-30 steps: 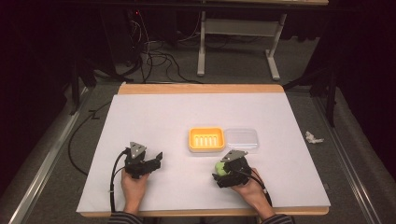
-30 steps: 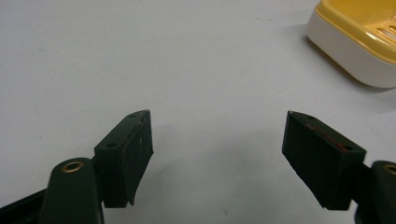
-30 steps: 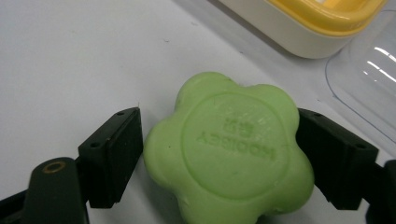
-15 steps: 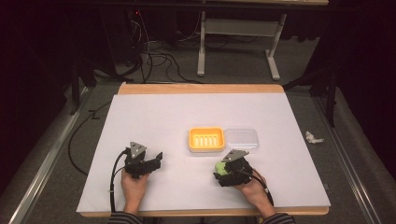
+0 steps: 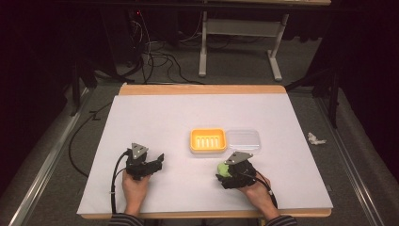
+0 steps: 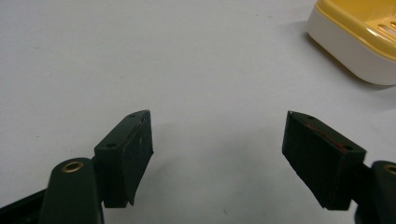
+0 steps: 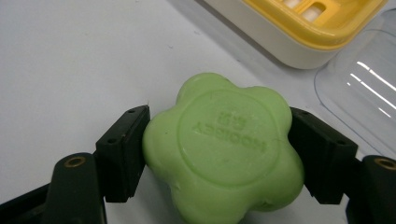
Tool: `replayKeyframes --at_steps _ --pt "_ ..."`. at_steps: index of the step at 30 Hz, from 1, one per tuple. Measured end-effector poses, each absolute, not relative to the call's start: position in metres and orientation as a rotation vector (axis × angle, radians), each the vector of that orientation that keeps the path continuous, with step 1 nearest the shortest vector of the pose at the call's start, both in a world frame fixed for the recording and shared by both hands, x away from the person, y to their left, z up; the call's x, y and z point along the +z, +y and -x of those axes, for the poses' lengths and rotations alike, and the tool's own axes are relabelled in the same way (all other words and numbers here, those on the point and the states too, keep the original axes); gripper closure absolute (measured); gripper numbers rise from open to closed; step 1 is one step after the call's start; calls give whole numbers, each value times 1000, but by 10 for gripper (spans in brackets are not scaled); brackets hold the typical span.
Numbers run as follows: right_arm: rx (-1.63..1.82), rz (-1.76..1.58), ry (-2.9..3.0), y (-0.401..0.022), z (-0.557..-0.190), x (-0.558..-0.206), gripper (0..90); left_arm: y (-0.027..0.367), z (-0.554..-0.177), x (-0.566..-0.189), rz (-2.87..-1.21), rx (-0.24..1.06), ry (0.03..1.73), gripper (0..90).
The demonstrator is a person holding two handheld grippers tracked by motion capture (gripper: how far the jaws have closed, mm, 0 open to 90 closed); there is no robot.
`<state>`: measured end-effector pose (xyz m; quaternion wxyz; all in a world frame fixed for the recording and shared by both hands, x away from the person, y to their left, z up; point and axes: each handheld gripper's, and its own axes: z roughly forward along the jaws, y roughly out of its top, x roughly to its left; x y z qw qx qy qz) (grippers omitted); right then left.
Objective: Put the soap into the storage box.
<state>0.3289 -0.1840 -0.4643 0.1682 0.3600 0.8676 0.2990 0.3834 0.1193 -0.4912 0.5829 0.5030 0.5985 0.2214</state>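
Right gripper (image 7: 219, 154) just closing, clamped on green flower-shaped soap (image 7: 224, 149) beside yellow soap dish (image 5: 208, 140); apparently on the table (image 5: 164, 117). Left gripper (image 6: 217, 154) spread apart, holding nothing.

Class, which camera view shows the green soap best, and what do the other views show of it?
The right gripper view: the flower-shaped green soap fills the foreground, stamped lettering visible, clamped between the right claw pads. The high view shows only a small green patch at that claw.

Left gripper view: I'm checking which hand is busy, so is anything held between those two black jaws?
No, the left gripper stands open with bare white table between its pads.
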Motion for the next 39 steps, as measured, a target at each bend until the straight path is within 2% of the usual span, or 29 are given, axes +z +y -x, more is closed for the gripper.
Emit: replayKeyframes --at_steps 39 --pt "998 -1055 2374 -205 -341 -421 274 120 -382 -491 -1181 521 1387 247"
